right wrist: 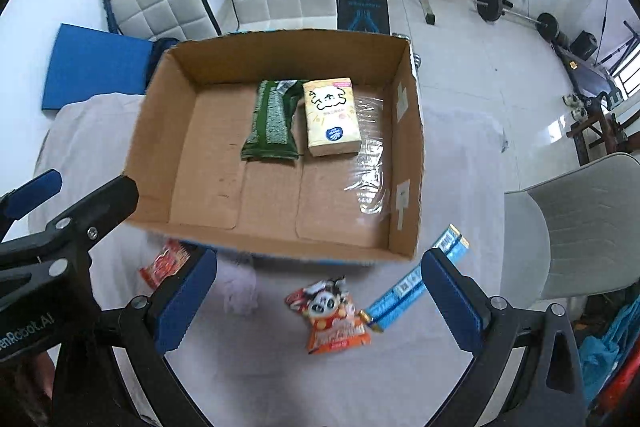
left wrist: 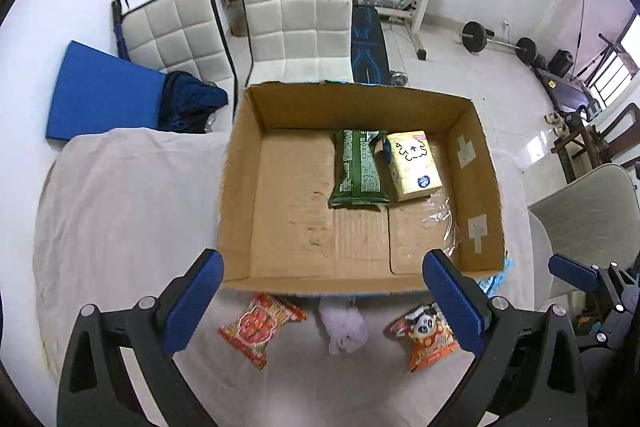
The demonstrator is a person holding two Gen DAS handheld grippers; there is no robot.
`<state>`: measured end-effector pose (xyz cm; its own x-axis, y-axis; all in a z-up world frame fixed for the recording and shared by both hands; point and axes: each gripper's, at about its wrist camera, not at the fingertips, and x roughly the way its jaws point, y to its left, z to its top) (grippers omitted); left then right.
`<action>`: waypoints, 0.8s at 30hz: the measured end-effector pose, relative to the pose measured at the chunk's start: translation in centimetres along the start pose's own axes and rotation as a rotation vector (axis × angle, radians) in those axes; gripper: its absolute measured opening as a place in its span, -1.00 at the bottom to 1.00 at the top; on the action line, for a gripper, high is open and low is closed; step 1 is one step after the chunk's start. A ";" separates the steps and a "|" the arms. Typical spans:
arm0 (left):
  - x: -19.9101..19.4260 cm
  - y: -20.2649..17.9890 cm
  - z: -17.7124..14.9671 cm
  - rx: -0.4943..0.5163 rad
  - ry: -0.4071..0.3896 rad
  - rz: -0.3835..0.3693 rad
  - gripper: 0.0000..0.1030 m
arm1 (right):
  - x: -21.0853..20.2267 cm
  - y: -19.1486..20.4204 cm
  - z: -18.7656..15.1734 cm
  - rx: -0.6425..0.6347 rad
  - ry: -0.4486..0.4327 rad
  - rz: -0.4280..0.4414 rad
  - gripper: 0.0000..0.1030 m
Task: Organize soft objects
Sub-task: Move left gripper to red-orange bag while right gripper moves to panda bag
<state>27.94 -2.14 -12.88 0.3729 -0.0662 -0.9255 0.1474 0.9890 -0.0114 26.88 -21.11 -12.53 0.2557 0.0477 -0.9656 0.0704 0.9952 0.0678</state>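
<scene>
The left tongs [left wrist: 324, 303] are held wide open and empty above the white-cloth-covered worktop [left wrist: 120, 211], and the right tongs [right wrist: 320, 301] are likewise spread wide with nothing gripped.

Ahead of both tongs an open brown cardboard box [left wrist: 236, 195] is seen, in which a dark green snack packet [left wrist: 358, 169] and a pale yellow tissue pack with a cartoon face [left wrist: 414, 165] are laid side by side towards the far wall, the yellow pack to the right.

Between the left tongs' fingers, just in front of the box's near wall, a red and green snack bag [left wrist: 262, 329], a crumpled pale lilac cloth [left wrist: 346, 327] and an orange snack bag with a panda picture [left wrist: 426, 337] are lined up on the cloth.

Between the right tongs' fingers the orange bag is found, with a long light blue wrapper [right wrist: 416, 281] just beside it to the right.
</scene>
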 end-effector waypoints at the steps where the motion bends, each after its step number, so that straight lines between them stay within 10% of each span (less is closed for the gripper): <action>1: -0.7 0.0 -0.4 0.001 -0.006 -0.004 0.98 | -0.8 0.0 -0.6 0.001 -0.010 0.002 1.00; 14: -5.3 0.0 -4.0 -0.049 -0.045 -0.009 0.98 | -4.4 -1.0 -4.1 0.018 -0.057 0.071 1.00; 24: 1.5 5.5 -6.9 -0.084 0.107 0.092 0.98 | 6.5 -2.5 -6.7 0.025 0.184 0.043 1.00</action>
<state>23.00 4.11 -16.91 0.2805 0.0352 -0.9592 0.0389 0.9981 0.0480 21.90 -22.71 -20.65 0.0786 0.1068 -0.9912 0.0873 0.9897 0.1136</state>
